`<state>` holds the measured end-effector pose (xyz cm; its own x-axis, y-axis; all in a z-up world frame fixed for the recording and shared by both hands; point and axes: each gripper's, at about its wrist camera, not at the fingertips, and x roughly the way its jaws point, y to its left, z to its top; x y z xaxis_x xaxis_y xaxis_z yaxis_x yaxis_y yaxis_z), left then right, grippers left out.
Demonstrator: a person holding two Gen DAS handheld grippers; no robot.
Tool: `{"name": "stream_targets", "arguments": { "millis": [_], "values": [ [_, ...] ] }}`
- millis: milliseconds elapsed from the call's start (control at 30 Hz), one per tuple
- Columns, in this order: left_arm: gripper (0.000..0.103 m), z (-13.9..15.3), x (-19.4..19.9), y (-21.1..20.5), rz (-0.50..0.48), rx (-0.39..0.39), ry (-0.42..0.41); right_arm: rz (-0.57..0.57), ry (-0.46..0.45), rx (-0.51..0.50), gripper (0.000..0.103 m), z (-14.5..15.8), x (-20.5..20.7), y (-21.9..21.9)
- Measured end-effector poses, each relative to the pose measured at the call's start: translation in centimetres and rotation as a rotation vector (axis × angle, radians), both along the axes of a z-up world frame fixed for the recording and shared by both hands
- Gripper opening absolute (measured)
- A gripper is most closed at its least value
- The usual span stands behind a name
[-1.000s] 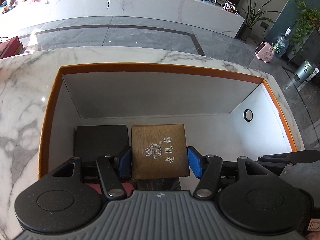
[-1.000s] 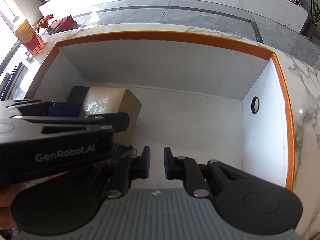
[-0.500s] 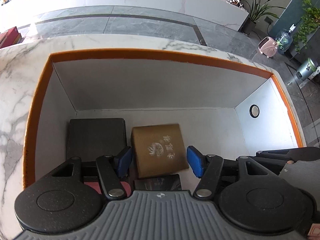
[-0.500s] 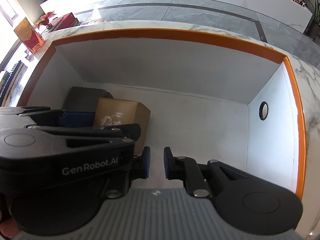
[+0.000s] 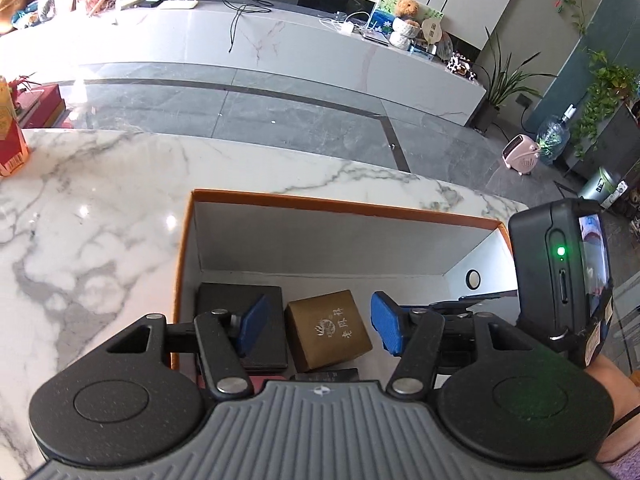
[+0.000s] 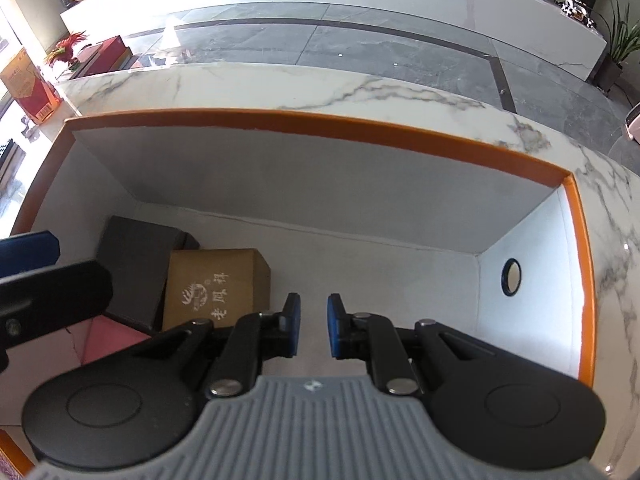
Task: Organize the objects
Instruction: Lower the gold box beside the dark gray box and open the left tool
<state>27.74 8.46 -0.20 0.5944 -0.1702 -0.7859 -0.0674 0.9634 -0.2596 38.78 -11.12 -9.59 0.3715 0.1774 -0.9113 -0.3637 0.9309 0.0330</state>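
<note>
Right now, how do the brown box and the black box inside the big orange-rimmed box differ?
The brown box is tan with a printed emblem and characters on its lid; the black box is plain and dark. The brown box stands taller, cube-like, while the black box lies flatter and wider. The black box sits in the corner by the wall; the brown box is beside it, nearer the middle. Both rest on the big box's floor, ungripped.

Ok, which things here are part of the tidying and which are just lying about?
Job: orange bin, gold box, black box, pink box, left gripper.
Lying about: red carton, heater, water bottle, teddy.
</note>
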Motion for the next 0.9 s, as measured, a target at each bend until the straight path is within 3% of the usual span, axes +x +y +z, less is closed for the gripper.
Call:
{"name": "stream_targets", "arguments": {
  "millis": [300, 533, 700, 900],
  "values": [
    [0.066, -0.2, -0.6, 0.5, 0.016, -0.001, 0.003, 0.057, 0.023, 0.010, 0.005, 0.2, -1.1, 1.9],
    [0.066, 1.2, -2.6, 0.8, 0.024, -0.019, -0.033, 0.050, 0.013, 0.020, 0.003, 0.4, -1.7, 1.6],
    [0.066, 3.5, -5.7, 0.1, 0.000, -0.021, -0.092, 0.054, -0.054, 0.064, 0.004, 3.3, -4.3, 0.3],
    [0.065, 5.2, -10.5, -1.0, -0.041, -0.038, -0.126, 0.057, -0.156, 0.167, 0.005, 7.3, -11.1, -3.1]
  ]
}}
